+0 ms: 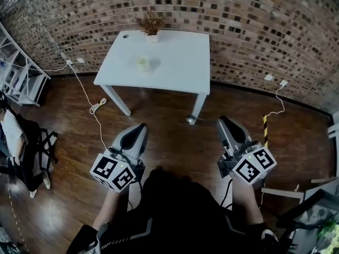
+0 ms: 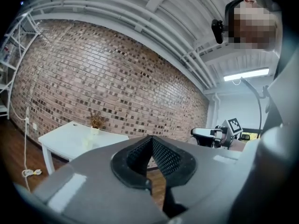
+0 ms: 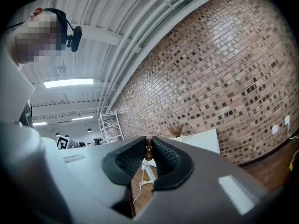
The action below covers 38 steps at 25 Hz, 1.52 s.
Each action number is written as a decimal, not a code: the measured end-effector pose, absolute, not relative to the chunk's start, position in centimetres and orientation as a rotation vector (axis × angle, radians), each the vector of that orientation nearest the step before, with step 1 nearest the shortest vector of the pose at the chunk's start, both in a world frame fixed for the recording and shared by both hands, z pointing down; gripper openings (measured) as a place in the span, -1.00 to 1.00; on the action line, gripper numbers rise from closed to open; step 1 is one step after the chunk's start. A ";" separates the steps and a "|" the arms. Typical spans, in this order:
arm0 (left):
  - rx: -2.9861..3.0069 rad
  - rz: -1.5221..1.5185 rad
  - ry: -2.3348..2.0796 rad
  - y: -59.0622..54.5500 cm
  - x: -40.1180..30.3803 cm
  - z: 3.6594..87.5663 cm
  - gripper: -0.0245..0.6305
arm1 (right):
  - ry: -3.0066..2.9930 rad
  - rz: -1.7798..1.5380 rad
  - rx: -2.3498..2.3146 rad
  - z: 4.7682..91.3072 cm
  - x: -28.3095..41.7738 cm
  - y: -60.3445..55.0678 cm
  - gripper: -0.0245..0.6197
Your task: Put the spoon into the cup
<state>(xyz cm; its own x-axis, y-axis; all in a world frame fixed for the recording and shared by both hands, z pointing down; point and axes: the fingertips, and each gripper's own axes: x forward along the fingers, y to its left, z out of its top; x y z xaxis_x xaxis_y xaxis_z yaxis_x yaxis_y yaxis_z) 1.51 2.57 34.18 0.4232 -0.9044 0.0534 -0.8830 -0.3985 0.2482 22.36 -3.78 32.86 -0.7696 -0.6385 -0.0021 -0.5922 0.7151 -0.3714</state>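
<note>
A slim brown piece, taken to be the spoon (image 3: 148,149), is pinched between the narrowly set jaws of the right gripper (image 3: 149,140). The left gripper (image 2: 150,138) is closed and empty. The pale cup (image 1: 143,62) is seen well apart, on the white surface (image 1: 180,62). With so slight a hold, the spoon could be jolted loose or tilted while it is carried, and the cup's mouth missed.

Both grippers sit in the lower half of the head view, pointing level and toward the top of the frame. The left gripper (image 1: 141,128) is at lower left and the right gripper (image 1: 223,121) at lower right, well apart. The left's jaws meet at their tips with nothing between them; the right's pinch a spoon (image 3: 149,148) by its brown knobbed handle.
</note>
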 end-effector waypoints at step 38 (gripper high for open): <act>2.313 -0.082 -1.755 -25.1 -18.3 35.2 -0.94 | 2.888 -0.600 -0.811 34.7 1.9 -33.9 -0.77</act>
